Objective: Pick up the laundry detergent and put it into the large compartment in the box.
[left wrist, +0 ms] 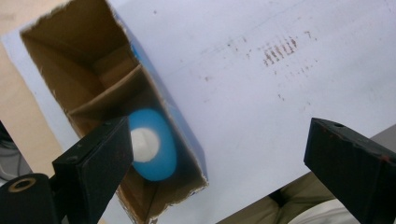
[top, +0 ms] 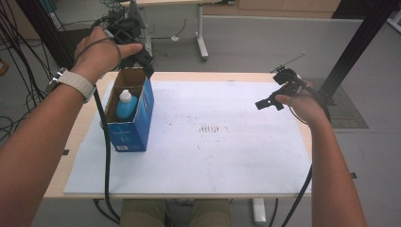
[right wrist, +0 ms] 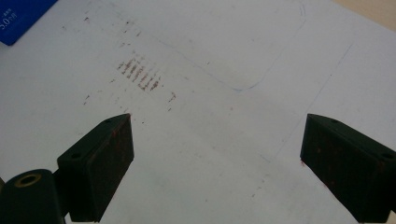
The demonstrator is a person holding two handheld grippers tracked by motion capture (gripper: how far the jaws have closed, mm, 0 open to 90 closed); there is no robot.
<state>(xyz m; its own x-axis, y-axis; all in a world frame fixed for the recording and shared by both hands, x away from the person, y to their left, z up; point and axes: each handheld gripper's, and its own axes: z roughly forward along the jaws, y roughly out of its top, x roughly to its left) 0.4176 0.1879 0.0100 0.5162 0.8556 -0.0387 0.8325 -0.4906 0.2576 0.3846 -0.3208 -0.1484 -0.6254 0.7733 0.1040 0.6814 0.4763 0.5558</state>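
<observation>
The blue box stands open at the left of the white sheet, and a blue bottle with a white cap sits inside it. The left gripper hovers over the box's far end with its jaws wide and empty. The right gripper waits at the right, jaws wide too. I judge that the bottle is now stored or about to be taken; a next grasp needs lowering straight onto the cap.
</observation>
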